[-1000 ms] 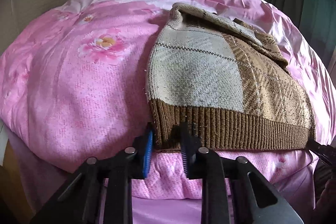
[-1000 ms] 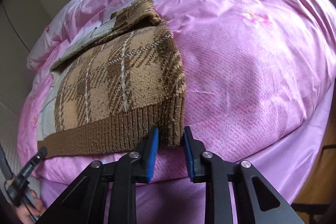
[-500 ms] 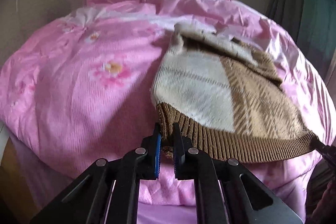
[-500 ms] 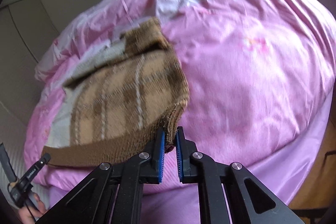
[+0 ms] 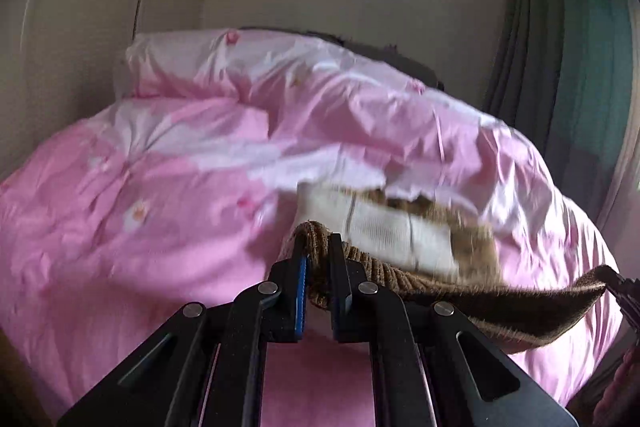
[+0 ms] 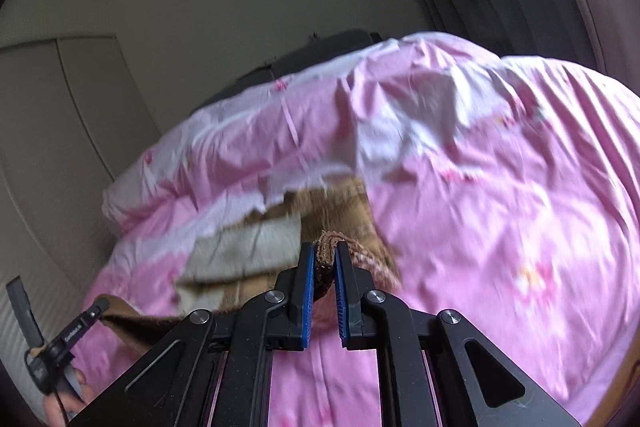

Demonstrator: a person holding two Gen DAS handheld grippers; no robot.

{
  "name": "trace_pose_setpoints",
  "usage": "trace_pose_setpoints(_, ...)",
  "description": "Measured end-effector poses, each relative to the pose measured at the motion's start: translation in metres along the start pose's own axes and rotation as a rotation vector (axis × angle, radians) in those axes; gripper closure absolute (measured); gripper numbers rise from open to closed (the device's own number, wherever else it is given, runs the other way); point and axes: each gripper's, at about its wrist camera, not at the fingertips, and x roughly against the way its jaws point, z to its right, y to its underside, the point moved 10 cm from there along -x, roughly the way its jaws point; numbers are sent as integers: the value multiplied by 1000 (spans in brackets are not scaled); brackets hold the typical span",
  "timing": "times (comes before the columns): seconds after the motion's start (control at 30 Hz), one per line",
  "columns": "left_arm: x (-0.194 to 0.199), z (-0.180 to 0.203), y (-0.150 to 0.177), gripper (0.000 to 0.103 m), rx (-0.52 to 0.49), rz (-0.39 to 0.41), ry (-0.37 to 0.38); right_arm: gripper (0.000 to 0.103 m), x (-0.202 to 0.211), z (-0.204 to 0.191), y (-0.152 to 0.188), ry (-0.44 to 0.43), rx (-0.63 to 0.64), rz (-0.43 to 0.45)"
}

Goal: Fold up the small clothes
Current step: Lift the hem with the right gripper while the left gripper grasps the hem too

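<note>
Both your grippers, left [image 5: 318, 251] and right [image 6: 325, 259], clamp the sweater [image 5: 400, 231] hem at lower centre, above the pink duvet [image 5: 120, 227].

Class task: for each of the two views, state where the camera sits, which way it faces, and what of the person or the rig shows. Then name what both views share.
Left wrist: sits on the left gripper, facing forward over the pink duvet toward wall and curtain; its fingers clamp the sweater hem.
Right wrist: sits on the right gripper, facing duvet, wall and window; fingers clamp the hem's other corner; a hand shows at lower left.
Shared: sweater, duvet, and each other's gripper at the edge.
</note>
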Motion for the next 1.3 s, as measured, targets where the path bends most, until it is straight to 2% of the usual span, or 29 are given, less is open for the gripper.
trace_pose_setpoints(0.2, -57, 10, -45, 92, 40, 15, -7, 93, -53, -3, -39, 17, 3, 20)
trace_pose_setpoints(0.37, -104, 13, -66, 92, 38, 20, -33, 93, -106, 2, -61, 29, -10, 8)
trace_pose_setpoints(0.53, -161, 8, -76, 92, 61, -10, -48, 93, -165, 4, -72, 33, -10, -22)
trace_pose_setpoints(0.9, -267, 9, -80, 92, 27, -85, -78, 93, -276, 24, -69, 80, -13, -99)
trace_pose_setpoints(1.17, -314, -1, -47, 91, 16, -230, -107, 91, -322, 41, -42, 133, -36, -208)
trace_pose_setpoints(1.2, -316, 0, -45, 91, 8, -242, -105, 86, -323, 42, -41, 137, -39, -207)
trace_pose_setpoints(1.3, -320, 4, -45, 88, -18, -273, -95, 59, -320, 45, -42, 164, -33, -194)
